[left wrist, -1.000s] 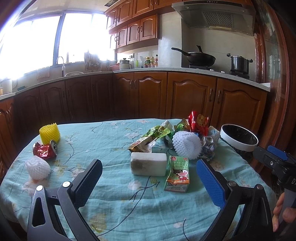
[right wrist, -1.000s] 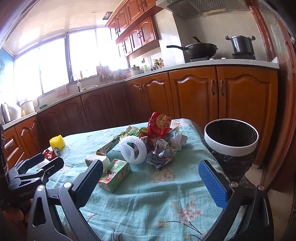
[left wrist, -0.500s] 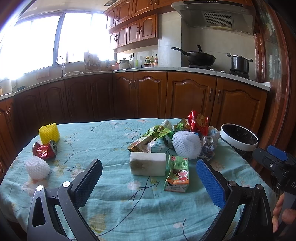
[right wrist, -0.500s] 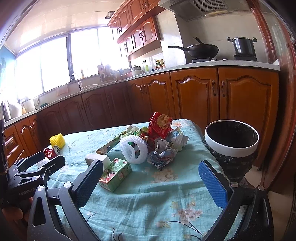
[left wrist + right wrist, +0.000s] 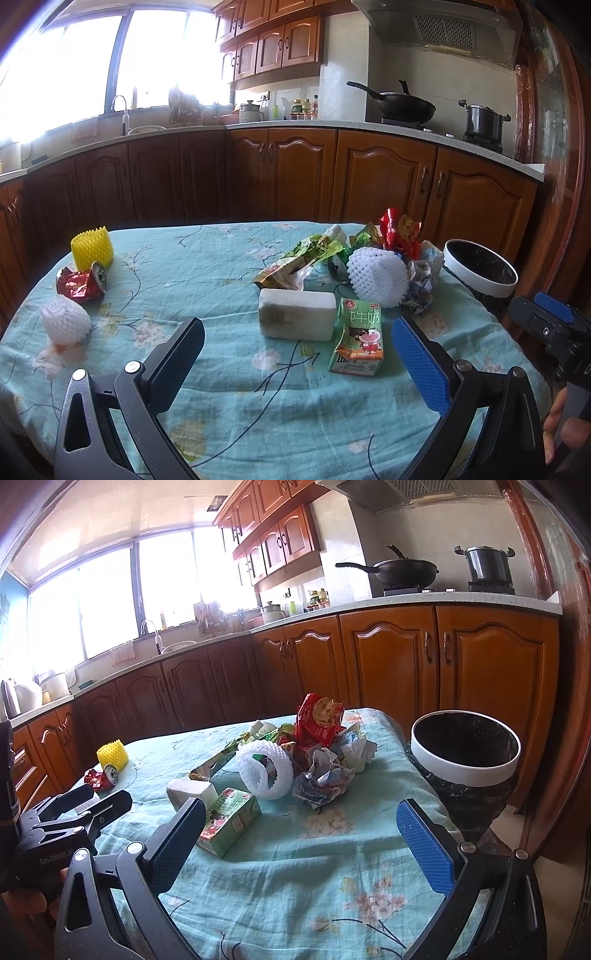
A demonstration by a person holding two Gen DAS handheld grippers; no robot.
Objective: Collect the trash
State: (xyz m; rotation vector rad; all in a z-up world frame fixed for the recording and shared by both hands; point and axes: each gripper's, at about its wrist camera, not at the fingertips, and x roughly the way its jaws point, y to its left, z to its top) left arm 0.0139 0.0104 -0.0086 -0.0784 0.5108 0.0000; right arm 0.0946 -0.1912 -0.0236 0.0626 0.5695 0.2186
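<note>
Trash lies scattered on a table with a teal flowered cloth [image 5: 207, 273]. A green milk carton [image 5: 357, 338] lies next to a white foam block [image 5: 295, 319]; behind them are a white foam net [image 5: 376, 282], crumpled paper [image 5: 325, 779], a red snack bag [image 5: 319, 718] and a green wrapper [image 5: 299, 262]. At the far left lie a crushed red can [image 5: 82, 282], a yellow foam net [image 5: 92, 247] and a small white foam net [image 5: 66, 325]. My left gripper [image 5: 297, 354] hovers open before the carton. My right gripper [image 5: 301, 836] is open near the table's right side, nothing held.
A black-lined bin with a white rim [image 5: 466, 753] stands just off the table's right edge. Wooden kitchen cabinets [image 5: 295, 173] run behind, with a wok [image 5: 402, 103] and a pot [image 5: 482, 122] on the stove. A person's fingers [image 5: 563, 432] hold the right gripper's handle.
The right wrist view has shifted slightly, with the trash pile and bin a little nearer. The left gripper has hardly moved. Both stay open.
</note>
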